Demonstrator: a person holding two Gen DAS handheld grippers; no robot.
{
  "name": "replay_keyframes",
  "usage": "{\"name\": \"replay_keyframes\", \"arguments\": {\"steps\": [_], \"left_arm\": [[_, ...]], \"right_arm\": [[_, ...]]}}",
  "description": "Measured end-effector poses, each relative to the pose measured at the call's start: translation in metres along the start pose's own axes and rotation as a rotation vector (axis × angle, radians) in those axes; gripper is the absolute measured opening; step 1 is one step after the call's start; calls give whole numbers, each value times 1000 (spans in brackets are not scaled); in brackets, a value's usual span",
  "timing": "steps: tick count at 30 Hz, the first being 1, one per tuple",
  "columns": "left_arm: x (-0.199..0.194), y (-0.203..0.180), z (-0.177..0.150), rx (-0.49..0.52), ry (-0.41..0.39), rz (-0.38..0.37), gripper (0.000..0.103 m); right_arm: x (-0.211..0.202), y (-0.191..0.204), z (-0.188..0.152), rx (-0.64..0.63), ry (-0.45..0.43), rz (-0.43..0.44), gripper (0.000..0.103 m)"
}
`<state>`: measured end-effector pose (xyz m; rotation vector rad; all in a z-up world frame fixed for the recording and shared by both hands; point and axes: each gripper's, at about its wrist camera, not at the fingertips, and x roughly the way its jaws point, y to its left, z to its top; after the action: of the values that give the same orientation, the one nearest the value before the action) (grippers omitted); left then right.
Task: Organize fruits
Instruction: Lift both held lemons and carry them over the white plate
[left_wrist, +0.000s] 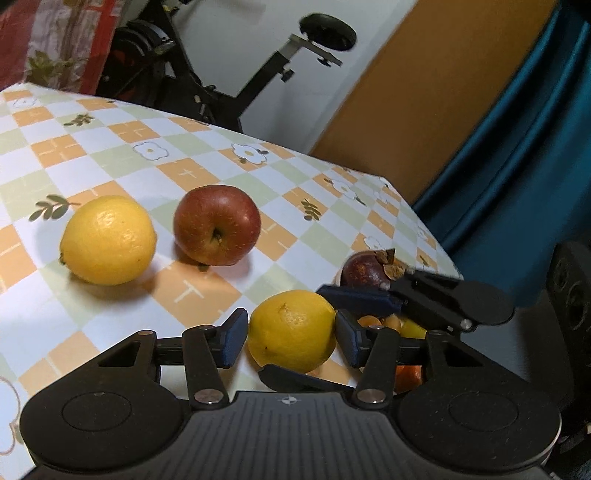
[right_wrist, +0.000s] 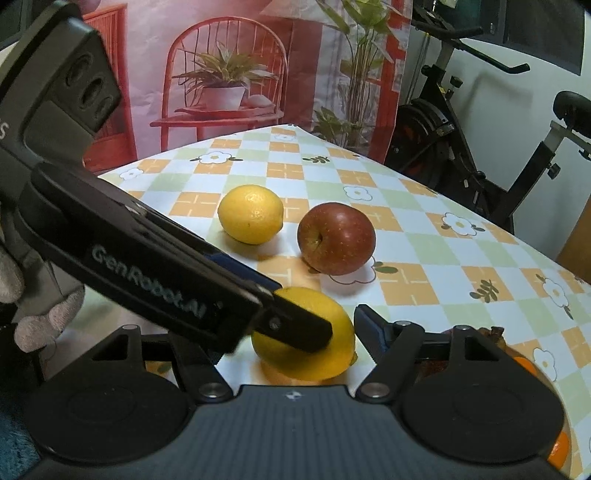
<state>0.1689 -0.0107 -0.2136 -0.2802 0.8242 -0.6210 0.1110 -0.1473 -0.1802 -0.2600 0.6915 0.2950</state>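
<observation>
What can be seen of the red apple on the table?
The apple is round and dark red, paler and yellowish around the stem pit. Its skin looks smooth and glossy. It lies tilted on the checked tablecloth, the short stem facing the cameras. It stands apart beside a lemon. No tool touches it.

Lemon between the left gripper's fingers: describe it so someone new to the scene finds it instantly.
Start at the checkered tablecloth, where three fruits lie in the open. The red apple and another lemon sit farther back; the near lemon lies closest to the cloth's front edge. It alone sits between the fingers of both the left gripper and the right gripper.
</observation>
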Motion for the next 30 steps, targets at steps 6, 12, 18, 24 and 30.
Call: {"name": "replay_keyframes", "arguments": {"steps": [6,12,18,24,30], "left_arm": [[-7,10,2,-46,-25,5,54],[-8,15,1,-92,-24,-21,51],[-9,7,-2,-71,-15,-23,50],[-18,-16,-1,1,-40,-28,50],[-19,-48,8,62,-49,-42,50]], "right_arm": [[8,-5,-8,64,30,0,70],[10,-5,-8,118,5,-9,67],[3,-4,-16,177,-27,-16,67],[-15,-7,-23,221,-65,-14,67],[-46,-14,-24,244,-132,-40,67]]}}
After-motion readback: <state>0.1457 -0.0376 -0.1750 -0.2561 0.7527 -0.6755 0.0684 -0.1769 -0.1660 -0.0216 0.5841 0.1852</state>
